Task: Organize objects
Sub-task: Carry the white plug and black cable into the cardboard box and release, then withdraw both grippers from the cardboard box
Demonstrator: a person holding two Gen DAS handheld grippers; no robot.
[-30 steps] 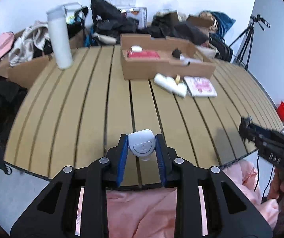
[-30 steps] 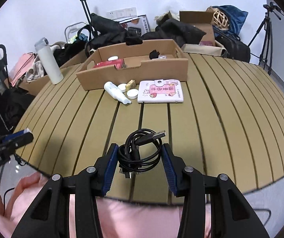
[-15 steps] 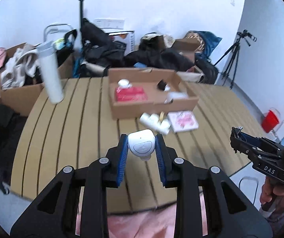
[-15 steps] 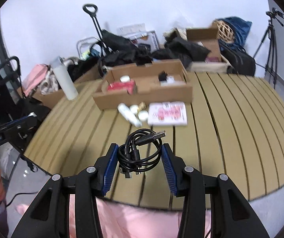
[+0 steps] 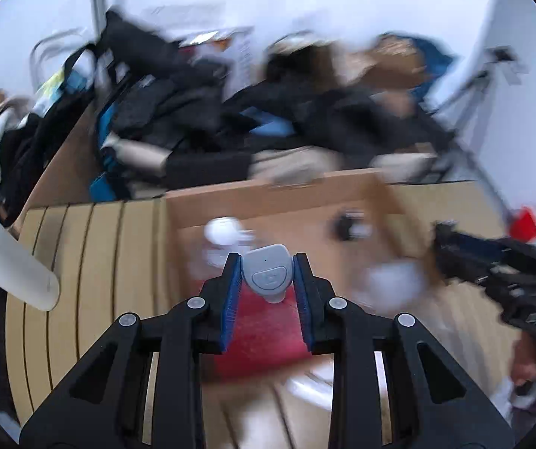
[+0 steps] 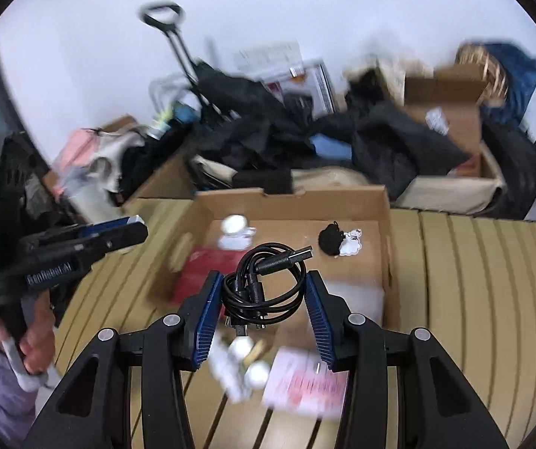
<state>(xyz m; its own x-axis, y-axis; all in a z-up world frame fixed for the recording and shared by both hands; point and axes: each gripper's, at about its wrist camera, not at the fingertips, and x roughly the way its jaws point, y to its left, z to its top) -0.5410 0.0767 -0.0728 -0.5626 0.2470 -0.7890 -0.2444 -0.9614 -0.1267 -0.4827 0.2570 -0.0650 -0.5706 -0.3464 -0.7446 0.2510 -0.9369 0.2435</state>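
Note:
My left gripper [image 5: 267, 277] is shut on a small grey-white device [image 5: 267, 275] and holds it above the open cardboard box [image 5: 268, 194], over a red packet [image 5: 264, 329] inside. My right gripper [image 6: 262, 292] is shut on a coiled black USB cable [image 6: 264, 280] and holds it above the same box [image 6: 290, 202], near its front wall. The box holds the red packet [image 6: 208, 262], a white jar [image 6: 233, 224] and a small black item [image 6: 331, 238]. The left gripper shows at the left of the right wrist view [image 6: 81, 247]; the right gripper shows at the right of the left wrist view [image 5: 500, 262].
On the slatted wooden table [image 6: 474, 280] in front of the box lie white bottles [image 6: 241, 359] and a pink-and-white packet [image 6: 305, 385]. A tall white flask [image 5: 6, 258] stands at the left. Bags, clothes and more boxes [image 6: 444, 112] are piled behind the table.
Both grippers have moved forward and up from the table's near edge to over the cardboard box, still holding the device and the cable. The views are motion-blurred.

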